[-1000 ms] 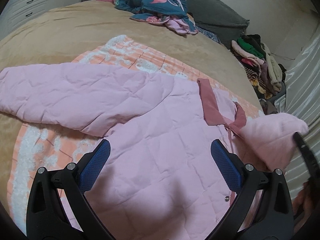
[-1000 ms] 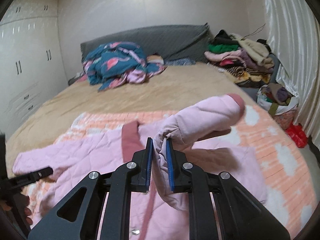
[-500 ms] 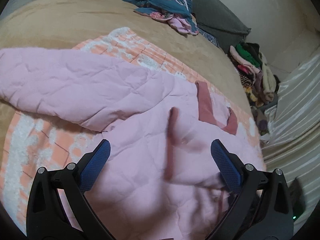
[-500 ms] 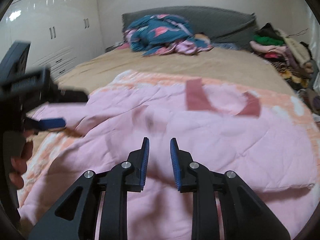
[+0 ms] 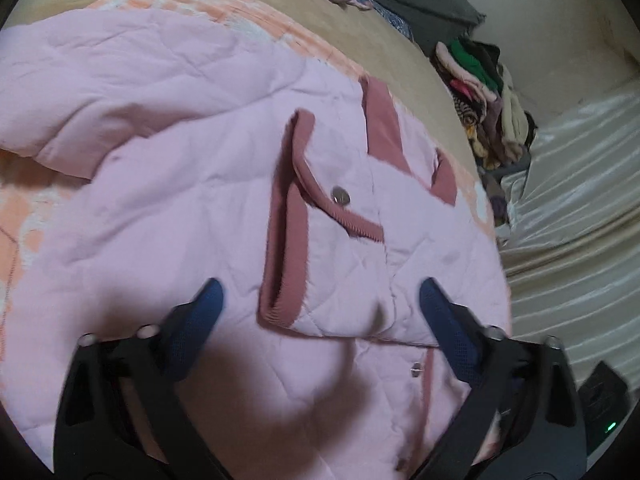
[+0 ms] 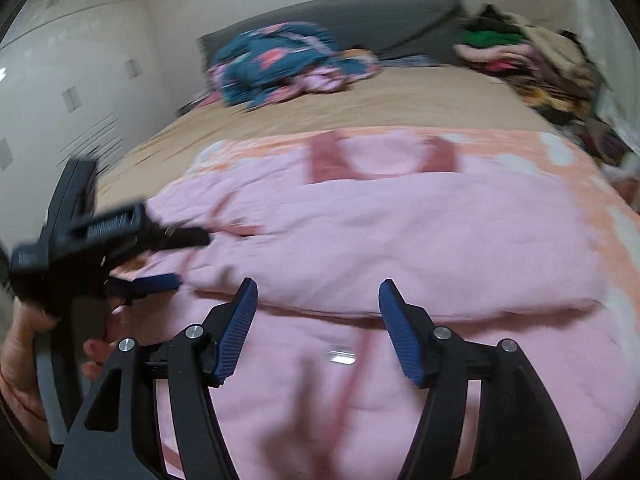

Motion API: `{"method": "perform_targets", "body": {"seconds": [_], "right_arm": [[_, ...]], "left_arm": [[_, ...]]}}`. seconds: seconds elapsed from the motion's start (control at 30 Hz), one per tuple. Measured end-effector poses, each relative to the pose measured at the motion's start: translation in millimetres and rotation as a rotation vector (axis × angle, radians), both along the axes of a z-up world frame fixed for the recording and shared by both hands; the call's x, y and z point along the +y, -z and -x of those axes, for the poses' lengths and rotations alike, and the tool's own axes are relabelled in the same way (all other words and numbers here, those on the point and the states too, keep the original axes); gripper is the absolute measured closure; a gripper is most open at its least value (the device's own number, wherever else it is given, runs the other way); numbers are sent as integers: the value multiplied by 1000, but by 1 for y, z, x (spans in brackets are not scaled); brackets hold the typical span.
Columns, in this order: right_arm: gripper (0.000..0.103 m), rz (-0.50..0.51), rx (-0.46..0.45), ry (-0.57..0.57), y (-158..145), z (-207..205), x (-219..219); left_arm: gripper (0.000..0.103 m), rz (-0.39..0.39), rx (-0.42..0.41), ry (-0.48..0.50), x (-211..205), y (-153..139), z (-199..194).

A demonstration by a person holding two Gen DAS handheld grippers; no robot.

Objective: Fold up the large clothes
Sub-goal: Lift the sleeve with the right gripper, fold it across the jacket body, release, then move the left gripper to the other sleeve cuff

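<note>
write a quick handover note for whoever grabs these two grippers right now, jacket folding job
Left gripper: open, empty, hovering over the front of the pink jacket.
Right gripper: open, empty, above the jacket's lower front.
The jacket lies flat, front up, on the peach blanket on the bed.
Done: one sleeve is folded across the chest, its dark pink cuff near the middle.
Left: the other sleeve is spread out to the side and probably goes across next, then the body gets folded up.
The clothes pile and the blue floral bedding sit at the head of the bed.

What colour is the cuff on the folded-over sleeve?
Dusty rose, darker than the pale pink jacket; the cuff shows best in the left wrist view.
</note>
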State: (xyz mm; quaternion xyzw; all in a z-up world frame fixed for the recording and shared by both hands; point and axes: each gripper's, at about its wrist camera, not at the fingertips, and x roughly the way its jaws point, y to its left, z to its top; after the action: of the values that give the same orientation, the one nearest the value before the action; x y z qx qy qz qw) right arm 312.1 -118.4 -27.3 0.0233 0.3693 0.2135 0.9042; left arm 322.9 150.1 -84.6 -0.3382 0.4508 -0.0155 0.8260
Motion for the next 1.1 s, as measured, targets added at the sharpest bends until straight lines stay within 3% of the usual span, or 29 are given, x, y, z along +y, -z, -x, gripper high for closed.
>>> {"method": "perform_targets", "body": {"seconds": [0.03,0.07,0.13,0.17,0.27,0.4,0.6,0.73,0.9,1.03,1.1], "right_arm": [[40,-4,7,27,0,-2,-13],[40,-11,19,65,1,-3,-29],[40,-5,41,115,4,-9,-51],[40,1,49,127,4,-14,-59],[40,33,47,185,-3,-32,-84],[36,62,38,228,0,-55,-97],[35,178,162,246,45,-82,-109],[33,141,190,255,65,-85,-116],[32,158,179,267,60,-78,-111],[23,45,134,240,37,-61,-106],[14,22,108,224,25,-53,-99]], "left_arm": [[51,-46,10,1,-5,2,-1],[75,-88,16,-1,-8,3,-2],[82,-187,-3,15,-17,1,-1],[87,-199,-15,22,-18,-1,-1],[91,-261,-79,-3,-15,-23,5],[91,-323,-131,-58,-2,-45,13],[91,-311,-21,-54,6,-16,6],[91,-317,5,-56,9,-6,6],[85,-345,4,-59,6,-7,11],[66,-358,1,-71,6,-17,20],[49,-351,-4,-80,9,-23,25]]}}
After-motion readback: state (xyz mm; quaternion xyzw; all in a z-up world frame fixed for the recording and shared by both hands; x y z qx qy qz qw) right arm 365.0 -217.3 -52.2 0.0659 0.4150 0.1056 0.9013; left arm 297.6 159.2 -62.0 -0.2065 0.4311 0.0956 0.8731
